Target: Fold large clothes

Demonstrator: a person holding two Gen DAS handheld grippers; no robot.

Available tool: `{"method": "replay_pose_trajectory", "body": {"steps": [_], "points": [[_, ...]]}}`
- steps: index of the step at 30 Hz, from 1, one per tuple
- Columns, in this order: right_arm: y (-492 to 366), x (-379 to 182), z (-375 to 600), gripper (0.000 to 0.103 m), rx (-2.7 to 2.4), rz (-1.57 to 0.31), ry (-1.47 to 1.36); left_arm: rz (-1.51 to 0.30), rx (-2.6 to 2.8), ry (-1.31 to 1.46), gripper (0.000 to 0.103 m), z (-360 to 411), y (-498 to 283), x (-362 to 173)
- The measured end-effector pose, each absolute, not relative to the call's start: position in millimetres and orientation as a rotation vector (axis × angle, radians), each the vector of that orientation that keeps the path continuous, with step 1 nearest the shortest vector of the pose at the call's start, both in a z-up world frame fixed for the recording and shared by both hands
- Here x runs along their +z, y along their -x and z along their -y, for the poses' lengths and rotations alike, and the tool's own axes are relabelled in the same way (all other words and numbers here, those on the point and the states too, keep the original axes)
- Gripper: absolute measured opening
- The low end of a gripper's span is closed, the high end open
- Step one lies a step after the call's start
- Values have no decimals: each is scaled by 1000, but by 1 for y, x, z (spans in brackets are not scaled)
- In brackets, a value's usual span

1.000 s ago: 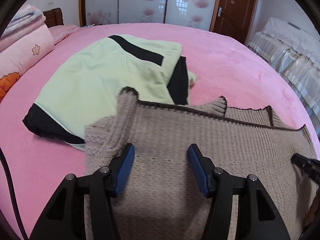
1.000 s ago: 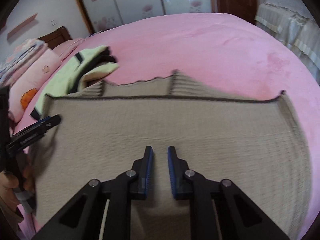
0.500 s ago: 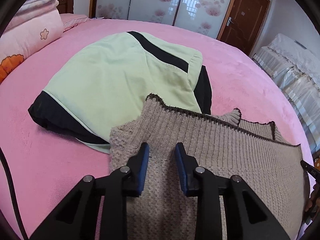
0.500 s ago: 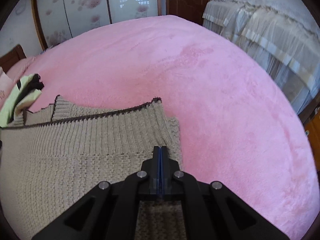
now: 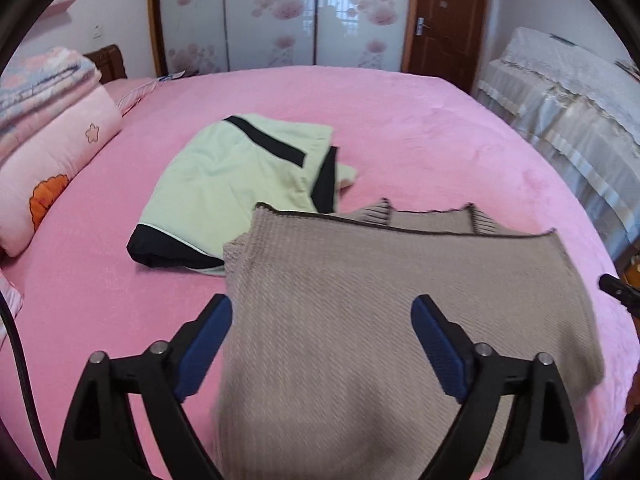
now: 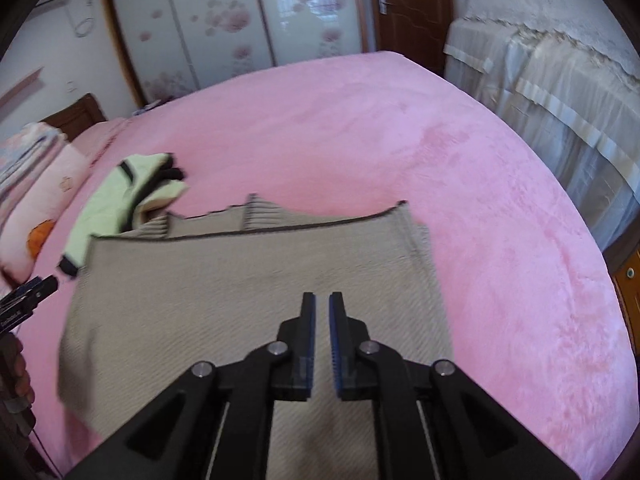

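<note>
A large beige knit sweater (image 5: pixel 380 304) lies folded flat on the pink bed (image 5: pixel 420 132), with ribbed, dark-trimmed edges at its far side. It also shows in the right wrist view (image 6: pixel 256 280). My left gripper (image 5: pixel 322 308) is wide open above the sweater's near left part and holds nothing. My right gripper (image 6: pixel 322 300) hovers over the sweater's near right part, its jaws a narrow gap apart and empty. The left gripper's tip (image 6: pixel 28 292) shows at the left edge of the right wrist view.
A folded pale green and black garment (image 5: pixel 240 184) lies on the bed beyond the sweater's left corner. Pink pillows and folded quilts (image 5: pixel 48 136) sit at the left. A covered bed (image 5: pixel 568 108) stands to the right, wardrobe doors (image 5: pixel 272 16) at the back.
My left gripper has opened wide and pulled back from the sweater's left corner. My right gripper has opened slightly from fully shut and drawn back from the right edge.
</note>
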State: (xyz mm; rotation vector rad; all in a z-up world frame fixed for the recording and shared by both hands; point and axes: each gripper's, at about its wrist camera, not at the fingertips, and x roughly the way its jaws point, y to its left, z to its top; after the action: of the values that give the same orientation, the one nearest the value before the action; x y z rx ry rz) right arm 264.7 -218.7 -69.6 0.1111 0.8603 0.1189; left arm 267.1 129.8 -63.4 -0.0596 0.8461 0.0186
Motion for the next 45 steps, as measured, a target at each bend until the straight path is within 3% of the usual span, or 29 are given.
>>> {"method": "replay_pose_trajectory", "body": {"steps": [2, 7, 14, 19, 24, 31, 45], "points": [[-239, -61, 199, 29, 174, -835, -120, -836, -2, 81, 94, -115, -242, -54], [-197, -67, 151, 29, 267, -818, -125, -808, -17, 189, 94, -89, -201, -62], [-181, -125, 121, 30, 299, -896, -171, -833, 81, 227, 94, -72, -176, -123], [-187, -163, 150, 29, 212, -944, -161, -875, 227, 128, 94, -91, -174, -160], [-185, -171, 208, 29, 75, -926, -174, -919, 284, 208, 94, -138, -170, -183], [-177, -179, 260, 26, -11, -908, -241, -902, 253, 172, 94, -143, -168, -192], [-177, -181, 250, 29, -59, -901, -215, -918, 248, 158, 94, -139, -169, -189]]}}
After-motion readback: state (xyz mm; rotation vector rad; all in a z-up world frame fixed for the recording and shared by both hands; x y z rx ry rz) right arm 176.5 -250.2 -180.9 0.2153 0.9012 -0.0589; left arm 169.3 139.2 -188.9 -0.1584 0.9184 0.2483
